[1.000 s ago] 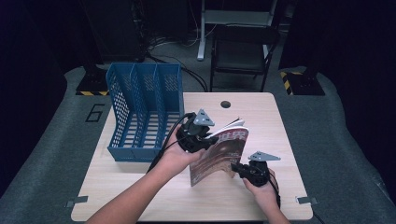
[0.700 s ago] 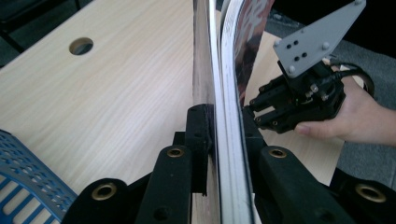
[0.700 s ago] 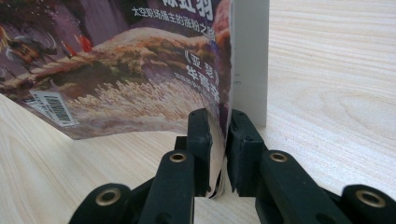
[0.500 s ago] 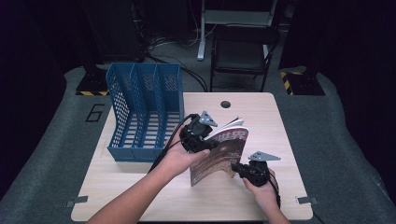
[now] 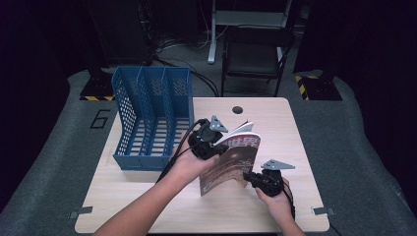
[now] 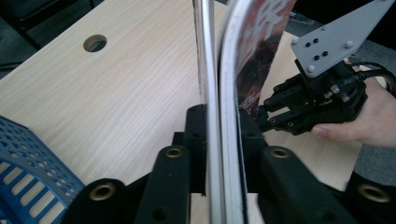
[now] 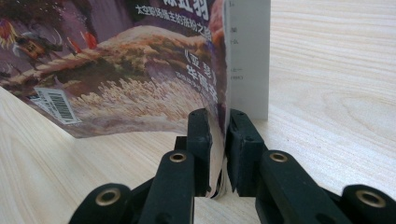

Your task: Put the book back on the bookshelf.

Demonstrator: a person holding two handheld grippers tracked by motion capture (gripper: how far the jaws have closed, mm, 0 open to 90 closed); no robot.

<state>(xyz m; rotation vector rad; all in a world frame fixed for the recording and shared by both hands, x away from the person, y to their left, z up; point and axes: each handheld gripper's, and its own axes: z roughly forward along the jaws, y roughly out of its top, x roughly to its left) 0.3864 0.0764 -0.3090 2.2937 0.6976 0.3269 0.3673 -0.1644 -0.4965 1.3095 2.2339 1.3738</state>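
A glossy, brown-covered magazine (image 5: 231,160) stands upright on the pale wooden worktop (image 5: 147,206), right of the blue mesh file rack (image 5: 147,115). Left gripper (image 5: 209,145) fingers loosened briefly, then re-clamped its far edge; right gripper (image 5: 253,179) pinches its near corner. Position unchanged; insertion into the rack is pending.

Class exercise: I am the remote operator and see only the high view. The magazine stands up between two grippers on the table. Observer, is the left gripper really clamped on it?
Observer: Yes. In the left gripper view the left gripper has both jaws pressed on the magazine edge.
Operator: And the right one?
Observer: The right gripper is shut on the magazine's lower edge, cover on one side, white pages on the other.
Operator: Any detail on the cover I cannot read?
Observer: A barcode label sits near its lower corner.
Operator: Is the blue file rack near the left gripper?
Observer: The blue file rack shows at that view's lower left, apart from the jaws.
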